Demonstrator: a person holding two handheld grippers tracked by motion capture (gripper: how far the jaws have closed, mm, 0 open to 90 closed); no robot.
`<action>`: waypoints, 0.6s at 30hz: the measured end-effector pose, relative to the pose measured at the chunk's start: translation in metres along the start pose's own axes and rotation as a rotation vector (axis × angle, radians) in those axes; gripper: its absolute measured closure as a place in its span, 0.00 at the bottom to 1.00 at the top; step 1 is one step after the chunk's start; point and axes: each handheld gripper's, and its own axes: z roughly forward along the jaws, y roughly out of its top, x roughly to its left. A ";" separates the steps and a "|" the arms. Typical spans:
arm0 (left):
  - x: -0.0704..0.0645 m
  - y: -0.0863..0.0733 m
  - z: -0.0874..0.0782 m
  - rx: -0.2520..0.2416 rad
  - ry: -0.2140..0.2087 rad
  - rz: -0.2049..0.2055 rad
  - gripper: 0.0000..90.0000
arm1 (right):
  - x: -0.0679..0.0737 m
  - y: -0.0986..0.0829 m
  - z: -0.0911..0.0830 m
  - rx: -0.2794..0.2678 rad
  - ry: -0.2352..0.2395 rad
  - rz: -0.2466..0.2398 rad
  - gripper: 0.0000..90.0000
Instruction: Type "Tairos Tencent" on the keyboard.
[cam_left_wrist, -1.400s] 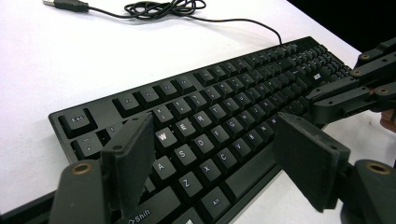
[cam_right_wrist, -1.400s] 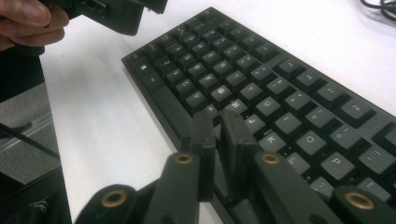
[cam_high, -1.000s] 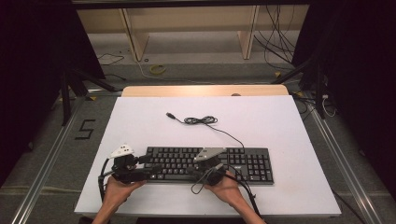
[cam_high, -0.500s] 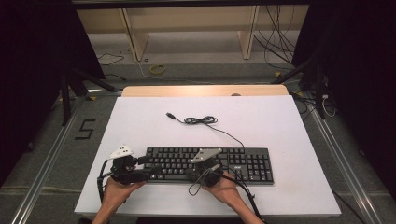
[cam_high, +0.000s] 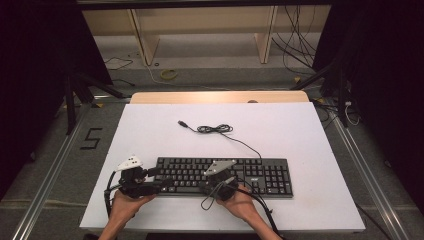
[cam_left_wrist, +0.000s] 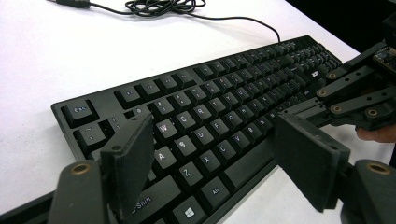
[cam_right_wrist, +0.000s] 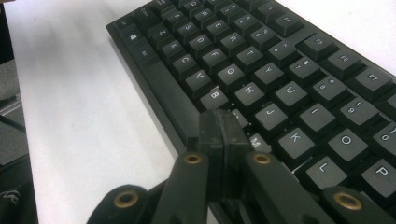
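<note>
left gripper (cam_left_wrist: 215, 163) spread over keyboard (cam_high: 260, 172) corner; right gripper (cam_right_wrist: 219, 126) pressed together on keys.

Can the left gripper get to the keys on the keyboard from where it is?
Probably yes. The left gripper hangs open right over the keyboard at its left end, with nothing between its jaws and the keys.

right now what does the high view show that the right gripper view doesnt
High view alone: the whole keyboard, its coiled cable lying beyond it on the white table, both hands, and the left tool at the keyboard's left end. Right gripper view alone: readable key letters, and the right tool, jaws pressed together, at the keyboard's front edge near B and N. Both share keyboard and table.
</note>
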 end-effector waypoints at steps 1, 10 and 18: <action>0.000 0.000 0.000 0.000 0.000 -0.002 0.32 | 0.000 0.000 0.000 0.001 0.001 -0.003 1.00; 0.000 0.000 0.000 0.000 0.002 0.000 0.32 | -0.001 -0.002 0.003 0.006 0.004 0.010 1.00; 0.001 0.000 0.000 0.002 0.003 -0.005 0.32 | -0.001 0.002 -0.011 -0.048 0.041 0.037 0.94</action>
